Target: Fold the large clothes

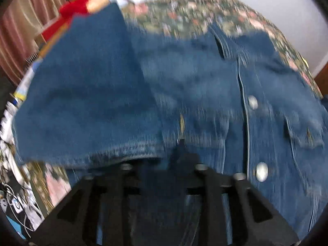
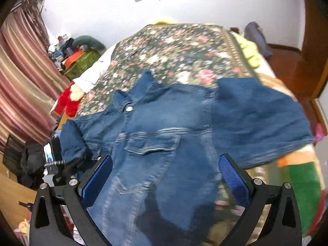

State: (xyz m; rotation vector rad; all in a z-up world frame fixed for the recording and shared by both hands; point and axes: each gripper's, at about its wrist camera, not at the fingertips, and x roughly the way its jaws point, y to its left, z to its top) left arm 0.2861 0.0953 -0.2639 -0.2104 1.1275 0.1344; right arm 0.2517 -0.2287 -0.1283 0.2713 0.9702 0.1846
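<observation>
Only the right wrist view shows the denim jacket's [image 2: 164, 127] collar [image 2: 146, 82]

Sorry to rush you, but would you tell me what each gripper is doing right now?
Left gripper: too blurred to tell, above the denim jacket.
Right gripper: jaws open, holding nothing.

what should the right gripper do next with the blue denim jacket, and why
Probably bring the right gripper, jaws wide open and empty, down onto the cuff edge of the right-hand sleeve and fold it inward. The blue denim jacket lies front-up on the floral bedspread with that sleeve spread out sideways.
</observation>
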